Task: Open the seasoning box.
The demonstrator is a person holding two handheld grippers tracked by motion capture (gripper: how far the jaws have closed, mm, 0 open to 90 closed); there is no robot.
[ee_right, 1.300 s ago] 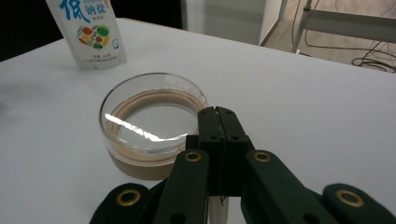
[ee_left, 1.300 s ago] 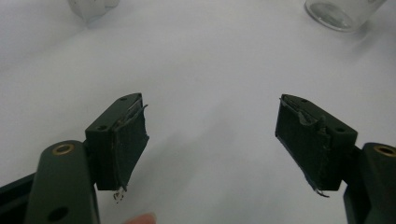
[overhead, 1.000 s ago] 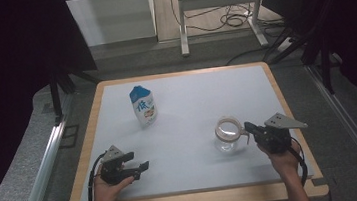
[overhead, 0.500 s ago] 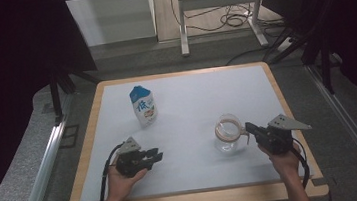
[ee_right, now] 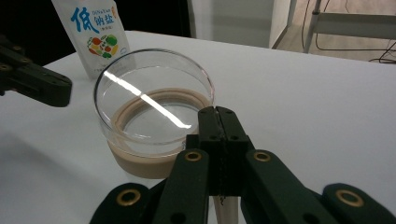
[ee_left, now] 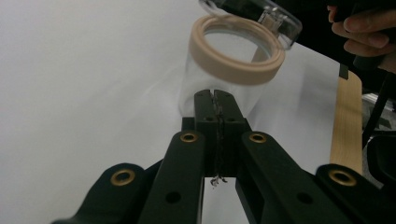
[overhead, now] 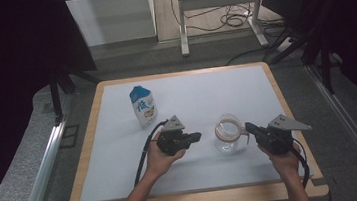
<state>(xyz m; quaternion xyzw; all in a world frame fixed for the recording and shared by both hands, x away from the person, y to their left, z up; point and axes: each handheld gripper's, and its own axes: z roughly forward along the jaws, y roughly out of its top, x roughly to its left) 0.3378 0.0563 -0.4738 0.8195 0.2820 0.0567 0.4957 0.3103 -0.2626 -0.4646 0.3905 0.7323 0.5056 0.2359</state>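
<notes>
Jar [overhead: 228,136] on table [overhead: 123,166] between both grippers, pouch [overhead: 143,106] standing behind left gripper [overhead: 196,137].

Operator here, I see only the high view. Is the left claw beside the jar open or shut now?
Observer: Shut. The left claw has just closed with nothing between its jaws, and it points at the jar.
Operator: Is the lid on the jar?
Observer: No. The lid is swung up, and the beige seal ring lies bare.
Operator: And the right claw?
Observer: The right claw is shut, with its tips at the lid's rim. I cannot tell whether it pinches the rim.
</notes>
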